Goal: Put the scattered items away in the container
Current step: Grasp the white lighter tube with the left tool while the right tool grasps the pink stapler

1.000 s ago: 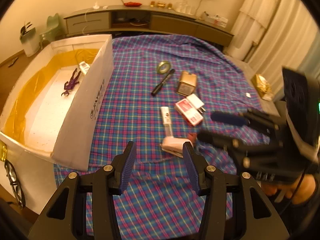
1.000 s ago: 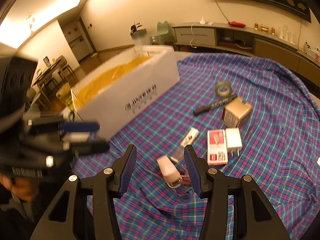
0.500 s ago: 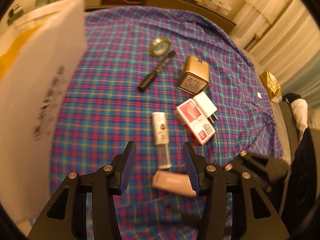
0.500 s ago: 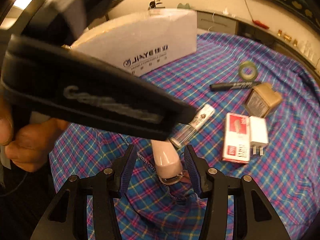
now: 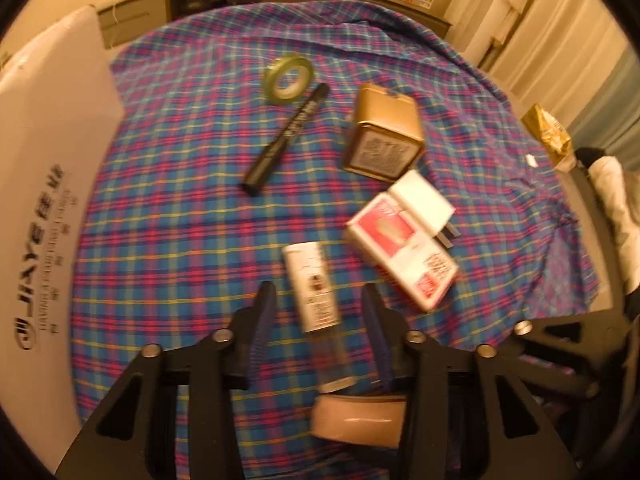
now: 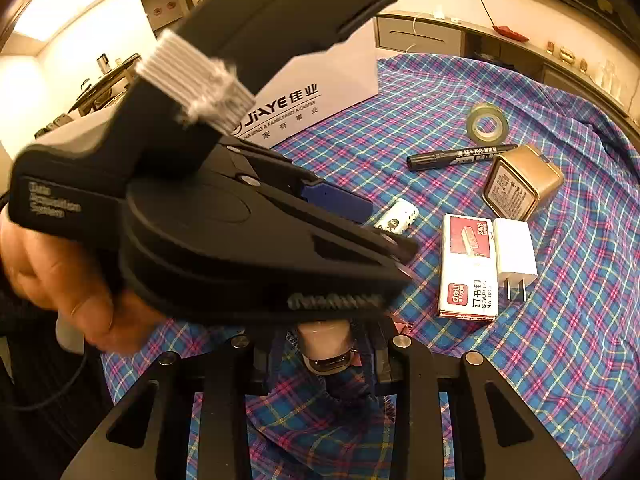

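At the far left of the left wrist view stands the white cardboard box (image 5: 44, 184), its printed side wall facing the scattered items on the plaid cloth (image 5: 180, 208). To its right a roll of green tape (image 5: 289, 77) lies near the far edge of the group, with a black marker (image 5: 287, 140) slanting down from just beside it. In the middle foreground the left gripper (image 5: 318, 312) has its jaws spread apart on either side of a white-labelled clear tube (image 5: 316, 304), whose near end almost meets a pink stapler (image 5: 358, 420) lying crosswise below the fingers. Further right sit a gold tin (image 5: 384, 134), a white plug adapter (image 5: 424, 204) and a red-and-white box of staples (image 5: 404, 256), the adapter touching the staple box. In the right wrist view the left gripper's black body and the hand (image 6: 60, 280) holding it fill the left and centre, hiding most of the tube. Beneath it the right gripper (image 6: 326, 350) has its fingers close on either side of the stapler's end; whether they actually pinch it cannot be told. The staples, adapter, tin, marker and tape lie to the right on the cloth, all outside the box.
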Motion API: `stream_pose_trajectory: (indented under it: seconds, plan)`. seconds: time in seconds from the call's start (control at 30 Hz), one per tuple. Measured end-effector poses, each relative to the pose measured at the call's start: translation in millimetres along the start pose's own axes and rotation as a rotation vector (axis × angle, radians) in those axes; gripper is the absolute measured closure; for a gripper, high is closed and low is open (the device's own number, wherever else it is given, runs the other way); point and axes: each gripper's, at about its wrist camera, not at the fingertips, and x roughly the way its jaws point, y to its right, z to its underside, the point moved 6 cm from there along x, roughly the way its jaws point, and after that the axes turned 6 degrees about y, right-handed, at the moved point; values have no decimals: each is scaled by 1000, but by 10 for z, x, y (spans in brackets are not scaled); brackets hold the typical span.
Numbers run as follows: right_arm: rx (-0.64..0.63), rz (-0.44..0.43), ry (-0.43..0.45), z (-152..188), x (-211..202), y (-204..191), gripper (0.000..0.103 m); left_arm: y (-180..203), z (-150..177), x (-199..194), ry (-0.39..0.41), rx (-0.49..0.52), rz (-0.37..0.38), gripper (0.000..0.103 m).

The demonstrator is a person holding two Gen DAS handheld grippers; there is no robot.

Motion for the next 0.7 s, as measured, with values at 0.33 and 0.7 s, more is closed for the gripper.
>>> stream_pose_trajectory:
  seconds: [0.33,0.7]
  plan:
    - [-35,39,11,-5,29,-30,71,-237,77,-103,14,-103,45,54]
    - [11,-1,15,12,8,-136,70,-370,96,-152,40,-69,-46,83]
